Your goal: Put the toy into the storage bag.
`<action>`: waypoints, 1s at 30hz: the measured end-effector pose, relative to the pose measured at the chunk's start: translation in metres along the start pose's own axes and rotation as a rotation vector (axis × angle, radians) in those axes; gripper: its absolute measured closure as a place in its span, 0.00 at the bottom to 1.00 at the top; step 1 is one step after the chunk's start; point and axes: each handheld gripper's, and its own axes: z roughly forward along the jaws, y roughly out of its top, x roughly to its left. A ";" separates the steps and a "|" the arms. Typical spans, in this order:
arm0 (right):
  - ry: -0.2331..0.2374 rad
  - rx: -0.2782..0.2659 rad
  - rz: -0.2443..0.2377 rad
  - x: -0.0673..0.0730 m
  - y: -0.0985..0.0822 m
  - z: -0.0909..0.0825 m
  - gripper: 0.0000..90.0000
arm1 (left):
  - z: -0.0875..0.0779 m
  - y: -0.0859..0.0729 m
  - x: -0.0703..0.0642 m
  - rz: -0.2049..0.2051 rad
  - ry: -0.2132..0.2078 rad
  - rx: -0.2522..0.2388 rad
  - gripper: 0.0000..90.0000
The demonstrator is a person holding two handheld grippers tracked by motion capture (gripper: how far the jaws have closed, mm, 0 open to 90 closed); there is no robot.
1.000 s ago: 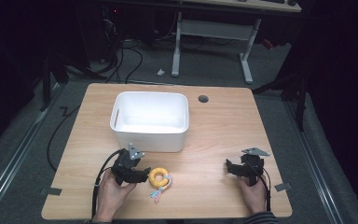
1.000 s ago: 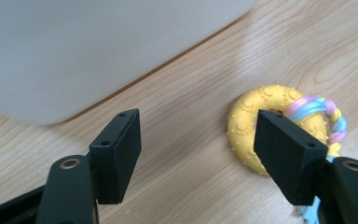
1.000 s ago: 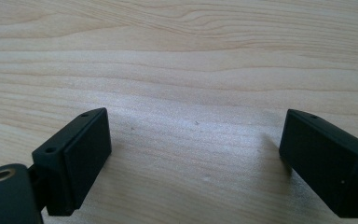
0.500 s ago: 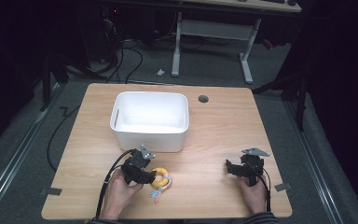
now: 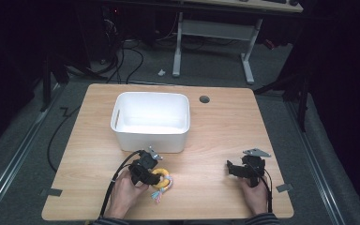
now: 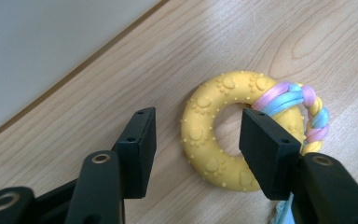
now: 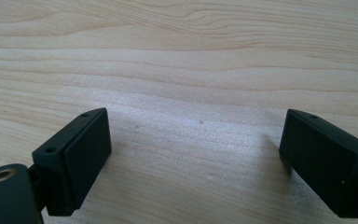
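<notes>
Though partly hidden, ring toy (image 6: 223, 135) flat.

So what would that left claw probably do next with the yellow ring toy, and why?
Probably keep closing until both pads pinch the ring. The left gripper has just been closing, with one jaw outside the yellow ring toy and the other over its hole, yet a gap remains beside the outer pad. The ring lies flat on the table, not yet gripped, so lifting now would likely leave it behind.
</notes>
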 end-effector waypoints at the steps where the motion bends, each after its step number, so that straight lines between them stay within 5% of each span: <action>1: 0.000 0.000 0.000 0.000 0.000 0.000 0.10 | 0.003 0.001 -0.001 0.004 0.001 0.008 0.53; 17: 0.001 0.000 -0.003 0.000 0.000 0.000 0.10 | 0.016 0.007 -0.003 0.012 0.002 0.068 0.62; 30: 0.004 0.000 -0.003 0.000 0.000 0.000 0.10 | 0.018 0.006 -0.001 0.023 -0.007 0.064 0.72</action>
